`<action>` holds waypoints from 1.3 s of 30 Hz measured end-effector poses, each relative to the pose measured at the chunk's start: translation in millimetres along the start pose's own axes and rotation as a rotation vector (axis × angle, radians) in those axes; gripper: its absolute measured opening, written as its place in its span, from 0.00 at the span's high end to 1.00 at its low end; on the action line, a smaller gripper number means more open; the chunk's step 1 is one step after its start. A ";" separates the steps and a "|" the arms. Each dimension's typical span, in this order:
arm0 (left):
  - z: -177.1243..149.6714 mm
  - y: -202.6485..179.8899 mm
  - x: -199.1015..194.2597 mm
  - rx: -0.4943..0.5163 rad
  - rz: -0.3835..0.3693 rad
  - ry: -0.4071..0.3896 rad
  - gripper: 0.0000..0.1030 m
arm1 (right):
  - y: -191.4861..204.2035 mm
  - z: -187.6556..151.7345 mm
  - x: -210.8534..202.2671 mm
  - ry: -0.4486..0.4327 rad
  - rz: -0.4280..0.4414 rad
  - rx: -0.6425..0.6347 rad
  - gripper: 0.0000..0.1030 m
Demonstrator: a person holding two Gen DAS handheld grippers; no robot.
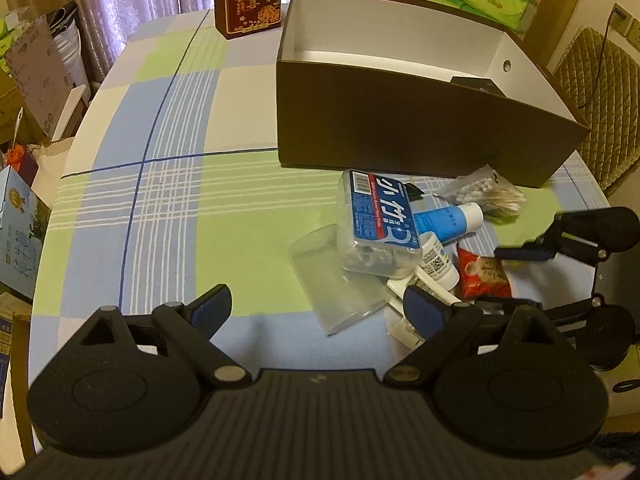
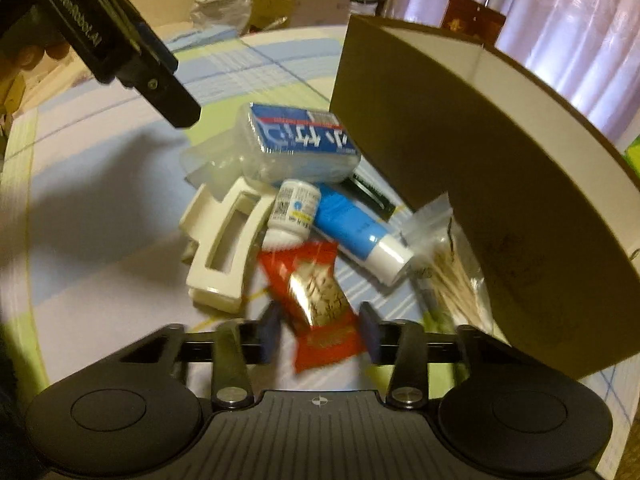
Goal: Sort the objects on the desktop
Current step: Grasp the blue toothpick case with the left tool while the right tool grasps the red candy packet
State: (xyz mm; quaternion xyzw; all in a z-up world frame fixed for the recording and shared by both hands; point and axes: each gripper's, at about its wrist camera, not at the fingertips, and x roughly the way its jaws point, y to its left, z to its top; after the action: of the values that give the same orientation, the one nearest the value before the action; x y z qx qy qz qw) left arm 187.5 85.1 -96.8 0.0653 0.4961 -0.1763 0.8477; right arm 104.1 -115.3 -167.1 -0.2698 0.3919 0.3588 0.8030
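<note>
Right wrist view: right gripper [image 2: 320, 330] low at bottom centre, fingers apart, straddling the near end of a red snack packet [image 2: 318, 300]; pads close to the wrapper on both sides, contact not certain through the motion blur. Packet lying flat on the checked tablecloth [image 2: 100, 208], long axis running from lower centre up toward the upper left, far end touching a small white bottle [image 2: 292, 212]. Bottle on its side, cap toward the packet, base toward the top of the frame. Just right of it, a blue-and-white tube [image 2: 360, 236], long axis slanting from upper left down to lower right, white cap at the lower right. White hair claw clip [image 2: 224, 248] left of centre, lengthwise from bottom to top. Clear floss-pick box with blue label [image 2: 300, 144] above the pile, lying crosswise. Bag of cotton swabs [image 2: 448, 264] at right against the brown box [image 2: 460, 168], swab sticks running up and down the frame. Left gripper [image 2: 160, 68] in the upper left, above the cloth; state there not readable.

Left wrist view: left gripper [image 1: 318, 308] at bottom centre, fingers wide apart, nothing between them, over a clear plastic cup [image 1: 336, 280] tipped on its side. Brown box [image 1: 400, 120] upper right, open top, white inside.
</note>
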 end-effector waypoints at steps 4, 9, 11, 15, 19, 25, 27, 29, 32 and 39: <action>2.8 -3.5 4.1 0.017 -0.005 0.000 0.12 | -6.0 -4.2 -4.6 0.046 -0.021 0.119 0.73; 9.4 -10.9 9.6 0.051 -0.022 -0.011 0.12 | -24.2 -10.9 -11.3 0.104 -0.103 0.347 0.73; 13.8 -15.5 12.0 0.073 -0.033 -0.022 0.13 | -33.4 -18.1 -16.9 0.122 -0.134 0.438 0.73; 24.7 -27.1 20.5 0.134 -0.044 -0.040 0.13 | -50.6 -35.8 -28.3 0.170 -0.211 0.549 0.73; 40.1 -36.8 35.6 0.178 -0.046 -0.045 0.17 | -59.4 -43.4 -33.1 0.192 -0.251 0.619 0.73; 56.8 -51.6 64.3 0.246 -0.053 0.001 0.22 | -66.2 -49.3 -41.4 0.185 -0.278 0.665 0.73; 59.3 -53.8 72.2 0.257 -0.054 0.023 0.24 | -67.2 -51.7 -45.8 0.175 -0.279 0.679 0.73; 60.6 -55.8 79.2 0.277 -0.055 0.046 0.39 | -66.9 -53.2 -48.3 0.160 -0.274 0.688 0.73; 60.7 -54.4 85.0 0.276 -0.061 0.060 0.46 | -66.3 -52.9 -52.1 0.126 -0.253 0.696 0.72; 60.2 -42.3 73.6 0.217 -0.072 0.019 0.49 | -67.3 -46.8 -53.9 0.067 -0.234 0.710 0.46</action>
State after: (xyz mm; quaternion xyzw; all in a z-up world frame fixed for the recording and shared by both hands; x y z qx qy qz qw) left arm 254.2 11.3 -127.7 0.1405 0.4842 -0.2586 0.8240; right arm 113.2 -208.6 -138.1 -0.0293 0.4845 0.0975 0.8689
